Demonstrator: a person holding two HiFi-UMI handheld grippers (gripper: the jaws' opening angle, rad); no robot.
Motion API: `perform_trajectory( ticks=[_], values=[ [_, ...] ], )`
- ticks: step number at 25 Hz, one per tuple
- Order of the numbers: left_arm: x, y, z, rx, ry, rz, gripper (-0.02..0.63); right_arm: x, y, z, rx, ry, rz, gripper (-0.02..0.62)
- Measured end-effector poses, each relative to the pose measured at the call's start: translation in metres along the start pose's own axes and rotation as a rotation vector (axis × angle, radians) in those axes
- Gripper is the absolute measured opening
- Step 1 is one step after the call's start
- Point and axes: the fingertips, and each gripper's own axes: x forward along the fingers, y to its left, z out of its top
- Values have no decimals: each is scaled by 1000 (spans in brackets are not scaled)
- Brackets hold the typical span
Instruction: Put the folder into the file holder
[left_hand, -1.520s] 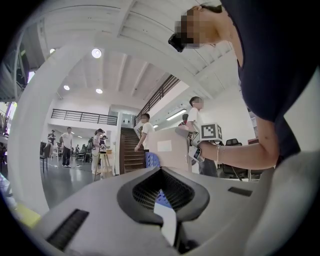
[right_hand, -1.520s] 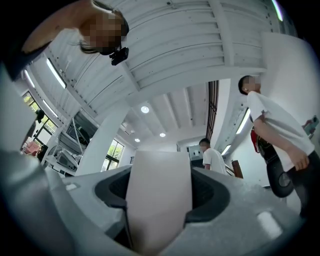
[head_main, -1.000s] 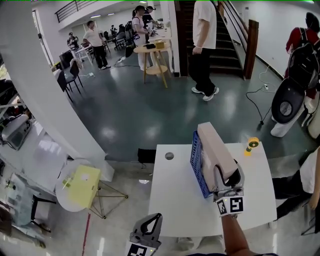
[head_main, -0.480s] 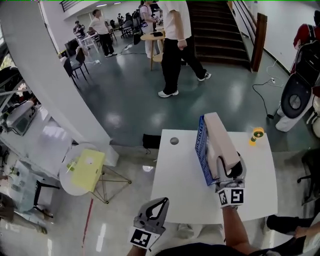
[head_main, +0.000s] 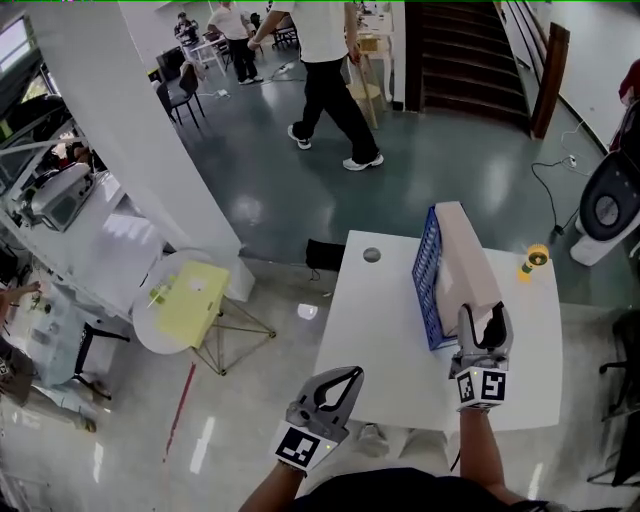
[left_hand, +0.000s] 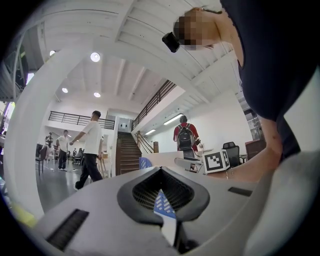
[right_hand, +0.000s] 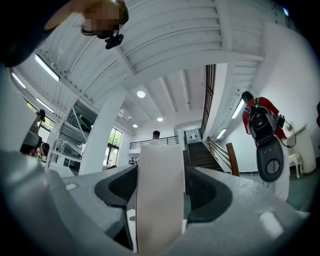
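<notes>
A thick beige folder (head_main: 466, 256) stands on edge along the right side of the blue mesh file holder (head_main: 427, 283) on the white table (head_main: 375, 330). My right gripper (head_main: 484, 324) is shut on the folder's near end. In the right gripper view the folder (right_hand: 159, 200) fills the gap between both jaws of the right gripper (right_hand: 160, 170). The folder's lower edge is hidden behind the holder's wall. My left gripper (head_main: 346, 380) hangs shut and empty off the table's near left corner. In the left gripper view the left gripper (left_hand: 161, 172) points at the blue holder (left_hand: 163, 205).
A small yellow object (head_main: 536, 258) stands at the table's far right edge, and a round hole (head_main: 372, 255) marks the far left. On the floor to the left is a round side table with a yellow pad (head_main: 190, 292) beside a white column (head_main: 130, 130). A person (head_main: 325, 70) walks across the hall.
The view has swung, so table and holder sit further right and higher. The walking person crossed from right to left. My right gripper keeps the same hold on the folder; the left gripper shows more.
</notes>
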Motion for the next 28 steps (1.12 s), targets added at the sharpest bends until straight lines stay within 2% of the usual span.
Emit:
perform_trajectory(
  ticks=[11, 16, 18, 21, 23, 28],
  values=[
    [12, -16, -6, -4, -13, -48, -2, -61, -10, 0, 12, 64, 3, 279],
    [18, -23, -14, 1, -12, -87, -2, -88, -12, -4, 4, 107, -11, 225],
    [21, -27, -21, -1, -4, -99, -2, -97, -15, -9, 23, 123, -29, 176],
    [25, -31, -33, -26, 6, -102, -2, -109, -19, -13, 57, 142, -52, 141],
    [26, -30, -39, -43, 8, -98, -2, -117, -16, -17, 57, 161, -49, 99],
    [27, -29, -49, -49, 19, -90, -2, -142, 1, -44, 39, 249, -8, 58]
  ],
)
